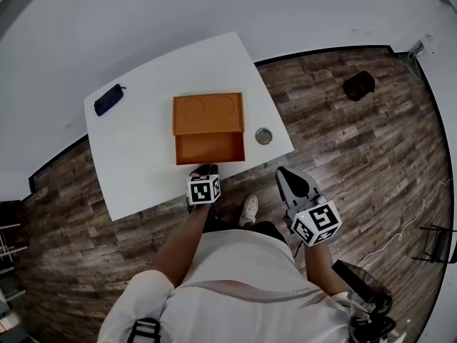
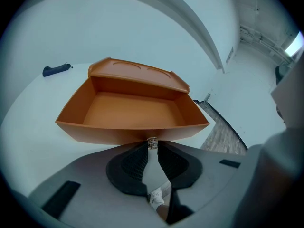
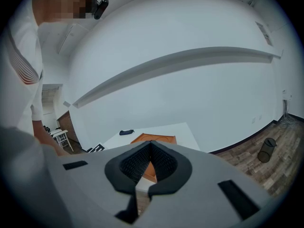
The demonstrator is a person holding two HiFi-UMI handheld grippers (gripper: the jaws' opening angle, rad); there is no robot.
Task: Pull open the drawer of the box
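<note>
Nearest the head camera a white shirt (image 1: 235,277) is seen, with both arms held out ahead. Just beyond, the right gripper (image 1: 283,172) is held over the wooden floor (image 1: 357,163), off the table; its jaws are seen closed tip to tip with nothing between them. The left gripper (image 1: 205,168) is placed at the near edge of the white table (image 1: 136,163), and its jaws are pinched on a small metal knob (image 2: 152,142) on the front of the drawer (image 1: 210,148). The drawer is seen drawn well out of the orange box (image 1: 208,113) and empty, its front close to the table's near edge. A small round tin (image 1: 264,136) is set beside the box, and a dark pouch (image 1: 108,99) near the far corner.

The opening is judged largely done. With further pulling, the drawer could be drawn clear of the box or tipped over the table edge. Since the box is not held, it could be dragged along. The small knob could also be lost from the pads.
</note>
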